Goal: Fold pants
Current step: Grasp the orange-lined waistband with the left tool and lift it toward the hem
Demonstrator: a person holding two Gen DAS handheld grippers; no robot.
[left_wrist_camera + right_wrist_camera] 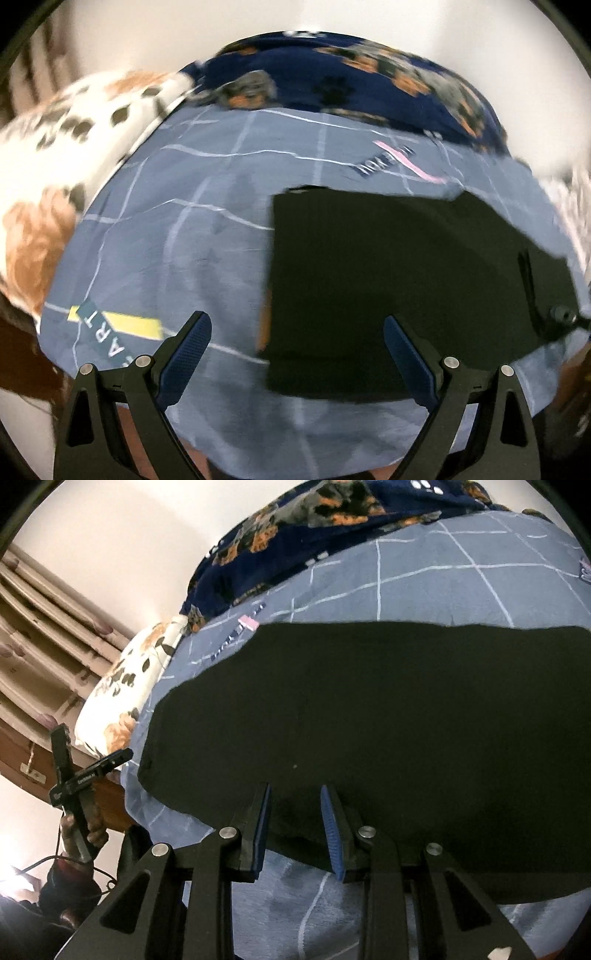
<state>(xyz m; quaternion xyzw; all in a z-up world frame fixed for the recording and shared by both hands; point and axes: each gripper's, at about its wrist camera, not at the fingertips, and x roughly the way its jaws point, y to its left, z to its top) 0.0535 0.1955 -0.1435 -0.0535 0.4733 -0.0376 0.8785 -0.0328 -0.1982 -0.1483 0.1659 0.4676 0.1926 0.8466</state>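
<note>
Pants [369,720] hide their folds in blackness; right fingers' [330,823] grip unclear.

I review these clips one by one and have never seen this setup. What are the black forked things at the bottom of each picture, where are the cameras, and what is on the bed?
There is no robot here: a person holds a pair of hand-held tongs in each hand, and a wide-angle camera on each looks forward along its two fingers. That explains the round, bent pictures.

The left tongs stand wide open with nothing between them. The right tongs are nearly closed over the near edge of the black pants; the cloth is too dark to show whether it is pinched.

The pants lie flat on a blue-grey checked bedsheet. Behind are a dark flowered blanket and a white flowered pillow. The right view also shows the hand carrying the left tongs.
</note>
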